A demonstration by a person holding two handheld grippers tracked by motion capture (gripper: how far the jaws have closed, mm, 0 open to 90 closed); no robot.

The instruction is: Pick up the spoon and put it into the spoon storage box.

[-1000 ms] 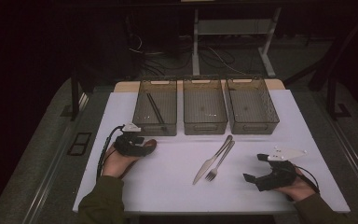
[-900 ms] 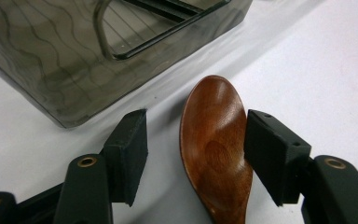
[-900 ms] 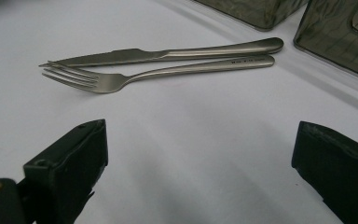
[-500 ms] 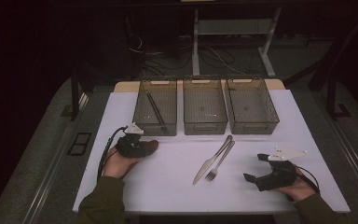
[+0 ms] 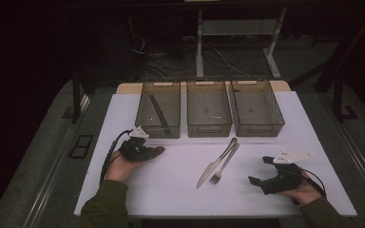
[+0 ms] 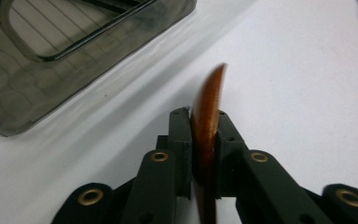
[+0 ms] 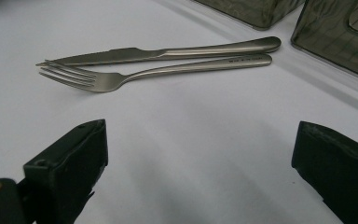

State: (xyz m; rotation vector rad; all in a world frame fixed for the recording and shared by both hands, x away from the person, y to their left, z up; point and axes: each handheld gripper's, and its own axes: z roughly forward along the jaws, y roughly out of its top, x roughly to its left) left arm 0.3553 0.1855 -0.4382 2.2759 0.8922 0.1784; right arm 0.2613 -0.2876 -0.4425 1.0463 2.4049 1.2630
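My left gripper (image 6: 204, 123) is shut on a thin brown wooden piece (image 6: 209, 102), seen edge-on with its rounded tip pointing past the pads. Its jaws have just been closing with this piece between them. In the high view the left gripper (image 5: 145, 152) lies at the left of the white table, and the brown piece (image 5: 158, 150) pokes out to the right. My right gripper (image 5: 259, 170) rests open at the front right, with nothing between its jaws (image 7: 200, 140). A steel knife (image 5: 216, 164) and fork (image 5: 224, 166) lie side by side mid-table, just beyond the right jaws.
Three smoky plastic bins stand in a row at the back: left bin (image 5: 145, 128) holding dark sticks (image 5: 159, 114), middle bin (image 5: 209, 129), right bin (image 5: 259, 129). The left bin's corner (image 6: 37, 93) is close ahead of the left gripper. The white table (image 5: 180, 190) ends near both forearms.
The left hand has shifted only slightly with the brown piece at its jaws. The right hand, knife and fork have kept still.
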